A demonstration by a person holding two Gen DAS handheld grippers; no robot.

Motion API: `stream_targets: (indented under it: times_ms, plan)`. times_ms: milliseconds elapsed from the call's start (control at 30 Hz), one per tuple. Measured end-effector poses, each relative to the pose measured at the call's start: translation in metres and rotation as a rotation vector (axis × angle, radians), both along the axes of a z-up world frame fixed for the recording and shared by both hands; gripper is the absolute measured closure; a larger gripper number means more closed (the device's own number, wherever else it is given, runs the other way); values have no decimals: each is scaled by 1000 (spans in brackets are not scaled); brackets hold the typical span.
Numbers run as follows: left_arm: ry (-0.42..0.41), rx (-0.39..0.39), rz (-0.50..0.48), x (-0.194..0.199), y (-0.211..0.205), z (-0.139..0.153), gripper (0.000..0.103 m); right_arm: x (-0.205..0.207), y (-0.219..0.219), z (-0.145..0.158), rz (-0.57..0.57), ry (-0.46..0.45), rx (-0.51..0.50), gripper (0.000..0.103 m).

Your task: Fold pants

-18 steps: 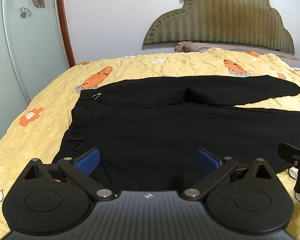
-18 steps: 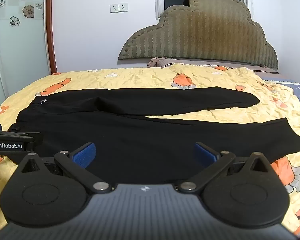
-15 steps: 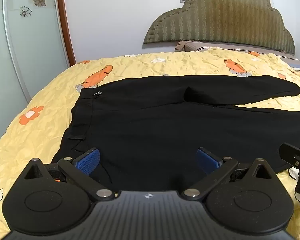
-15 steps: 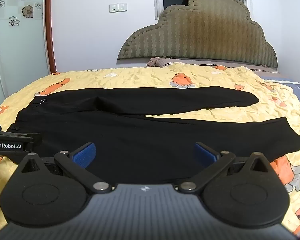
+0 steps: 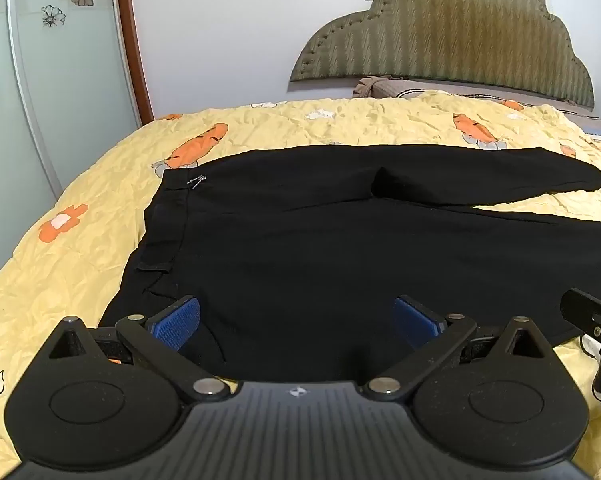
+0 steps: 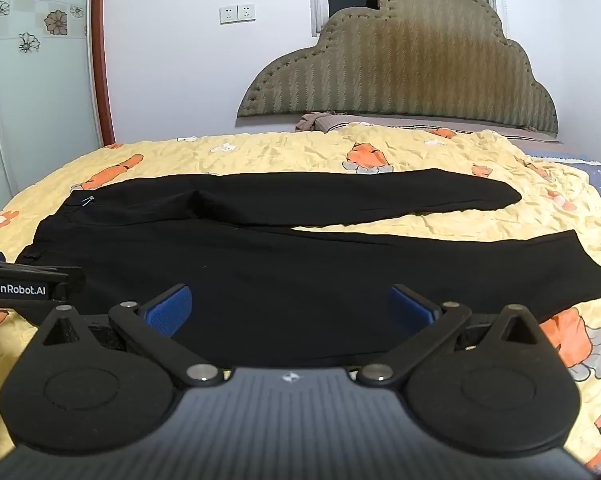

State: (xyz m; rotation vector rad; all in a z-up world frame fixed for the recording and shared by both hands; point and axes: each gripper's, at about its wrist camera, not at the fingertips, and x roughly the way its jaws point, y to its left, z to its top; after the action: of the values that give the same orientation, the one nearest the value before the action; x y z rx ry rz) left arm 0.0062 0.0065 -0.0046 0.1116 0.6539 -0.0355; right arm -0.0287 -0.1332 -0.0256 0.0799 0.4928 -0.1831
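Observation:
Black pants [image 5: 320,248] lie flat on the bed, waistband to the left, both legs stretched to the right and spread apart. They also show in the right wrist view [image 6: 300,264]. My left gripper [image 5: 296,320] is open over the near edge of the pants close to the waistband. My right gripper [image 6: 288,306] is open over the near leg, further right. Neither holds anything. The right gripper's edge shows at the right of the left wrist view [image 5: 596,320], and the left gripper's side at the left of the right wrist view [image 6: 20,284].
The bed has a yellow quilt with orange carrot prints [image 5: 80,264]. A padded headboard [image 6: 412,76] stands against the far wall. A glass wardrobe door [image 5: 52,92] is at the left.
Both views have shifted only slightly; the grippers stay open and the pants have not moved.

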Motion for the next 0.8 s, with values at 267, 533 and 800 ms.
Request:
stream_targets:
  times_ms: [267,533,800]
  plan:
    - [2,-2,-3,1,0,0,0,1,1,-1,8,8,-1,0]
    - [5,-2,-8,-1,1,-1,0,1,2,-2,9,10,-3,0]
    - [10,-4,-7,-1,1,-1,0,1,4,-3,13,11,-6,0]
